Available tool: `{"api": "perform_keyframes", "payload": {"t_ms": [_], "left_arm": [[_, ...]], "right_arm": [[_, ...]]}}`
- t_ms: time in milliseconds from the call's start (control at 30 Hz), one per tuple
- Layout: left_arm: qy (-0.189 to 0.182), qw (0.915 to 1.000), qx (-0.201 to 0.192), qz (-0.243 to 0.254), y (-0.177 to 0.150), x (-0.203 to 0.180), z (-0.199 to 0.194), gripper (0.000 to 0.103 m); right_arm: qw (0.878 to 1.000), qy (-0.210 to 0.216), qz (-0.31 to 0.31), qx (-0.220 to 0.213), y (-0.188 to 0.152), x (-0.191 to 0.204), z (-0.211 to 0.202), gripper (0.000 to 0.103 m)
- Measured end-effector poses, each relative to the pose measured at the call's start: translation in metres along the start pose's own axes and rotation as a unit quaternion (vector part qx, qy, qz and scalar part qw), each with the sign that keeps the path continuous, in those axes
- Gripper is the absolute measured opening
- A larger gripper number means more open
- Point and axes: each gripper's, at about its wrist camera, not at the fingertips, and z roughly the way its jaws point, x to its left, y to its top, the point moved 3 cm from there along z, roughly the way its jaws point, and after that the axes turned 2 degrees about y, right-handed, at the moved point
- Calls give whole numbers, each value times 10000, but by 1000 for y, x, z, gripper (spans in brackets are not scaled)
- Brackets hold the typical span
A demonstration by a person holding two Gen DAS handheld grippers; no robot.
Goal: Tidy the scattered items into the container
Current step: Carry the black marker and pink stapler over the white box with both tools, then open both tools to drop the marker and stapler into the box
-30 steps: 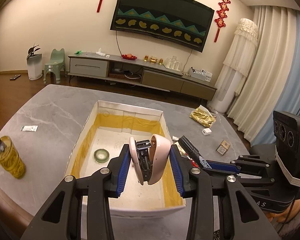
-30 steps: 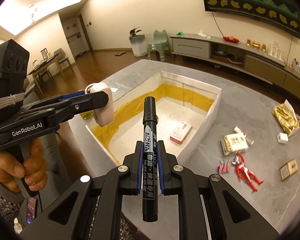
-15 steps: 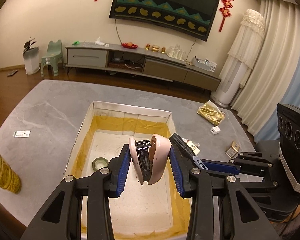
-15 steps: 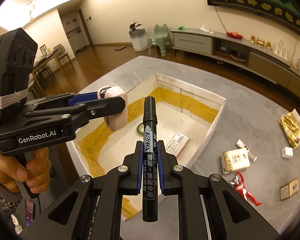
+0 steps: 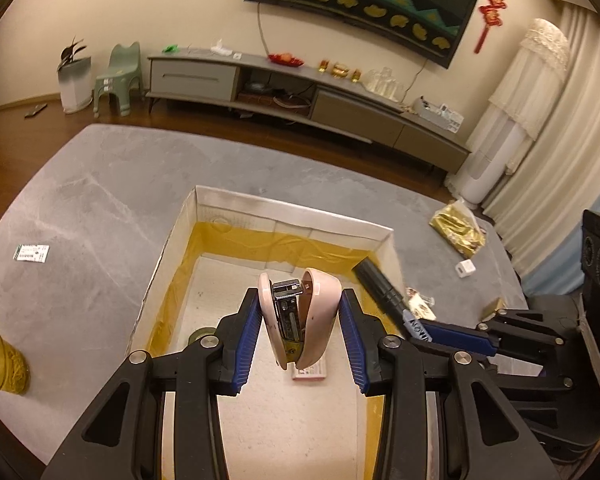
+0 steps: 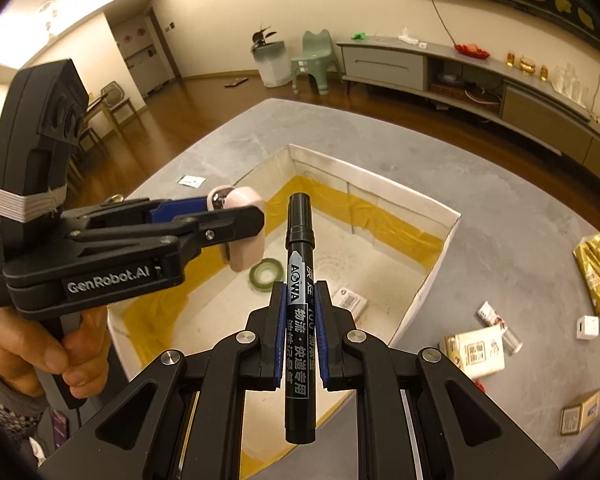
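Observation:
My left gripper (image 5: pixel 300 336) is shut on a pink stapler (image 5: pixel 298 320), held upright above the inside of the white cardboard box (image 5: pixel 284 208) with yellow tape along its floor edges. My right gripper (image 6: pixel 299 320) is shut on a black marker (image 6: pixel 298 300), which points forward over the box's near right corner. From the right wrist view, the left gripper (image 6: pixel 236 224) and the stapler (image 6: pixel 246 236) hang over the box's left side. A green tape roll (image 6: pixel 266 274) and a small flat carton (image 6: pixel 352 300) lie on the box floor.
On the grey table right of the box (image 6: pixel 380 184) lie a cream packet (image 6: pixel 476 350), a sachet (image 6: pixel 490 314), a white cube (image 6: pixel 588 326), a gold bag (image 6: pixel 598 268) and a small tan box (image 6: pixel 580 414). A yellow bottle (image 5: pixel 0 364) and a card (image 5: pixel 31 252) lie left.
Both grippers have moved forward and further over the box, each still holding its item. The marker now reaches across the box's right wall.

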Motion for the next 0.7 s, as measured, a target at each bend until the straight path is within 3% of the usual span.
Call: {"api": "perform_keyframes", "payload": {"t_ms": [233,600,700], "left_arm": [[123,9989,340,-304,5,14,38,41],[296,9951,662,-671,10,29,85,41],[335,9922,884,-811,9,34,101,45]], "right_arm": [[9998,-28,13,207,19,-20,28,14],[9969,-326,-451,559,33,-36,71,14],[9951,-492,-595,615,34,-41,81,16]]}}
